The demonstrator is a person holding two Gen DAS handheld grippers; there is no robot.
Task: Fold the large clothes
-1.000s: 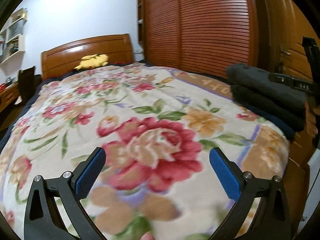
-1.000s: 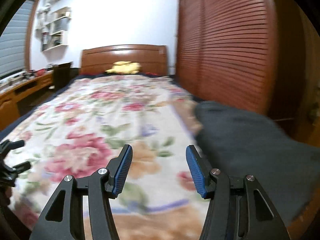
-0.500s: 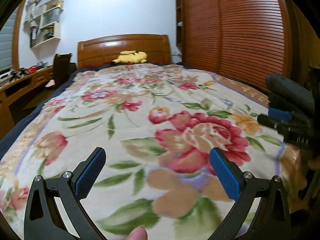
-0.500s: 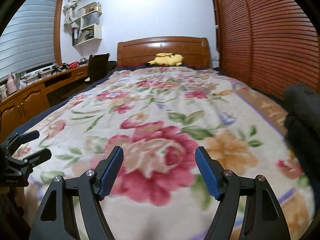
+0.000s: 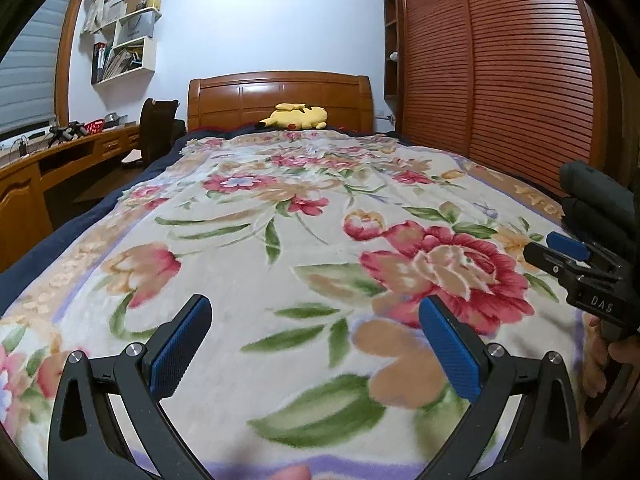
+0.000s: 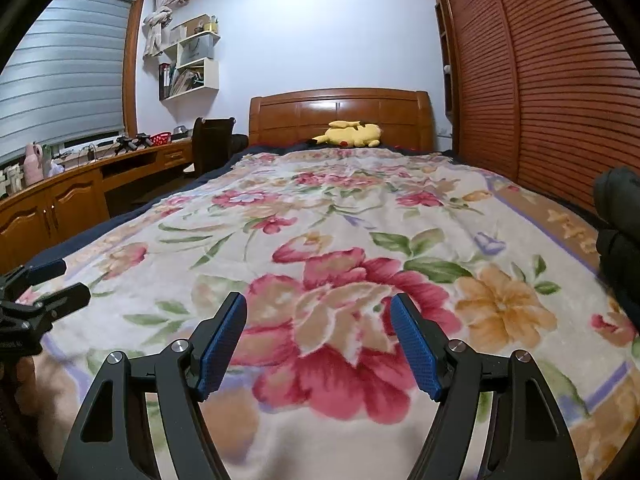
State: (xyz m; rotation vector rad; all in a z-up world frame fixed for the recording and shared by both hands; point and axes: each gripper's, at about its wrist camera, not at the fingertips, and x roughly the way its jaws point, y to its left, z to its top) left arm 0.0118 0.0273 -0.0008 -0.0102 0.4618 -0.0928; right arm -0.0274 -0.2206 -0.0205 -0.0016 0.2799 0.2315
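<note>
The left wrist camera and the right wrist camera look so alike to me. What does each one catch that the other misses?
Only the left wrist view shows the left tongs from behind, open over the blanket, and the right tongs side-on at its right edge.

Only the right wrist view shows the right tongs from behind, open with nothing between them, the pink bottle on the desk, and most of the window blind.

Both show the floral blanket, the yellow plush toy by the headboard, the slatted wardrobe doors, the wall shelves and the folded dark clothes.

White lettering "DAS" on the black body of the right gripper.
</note>
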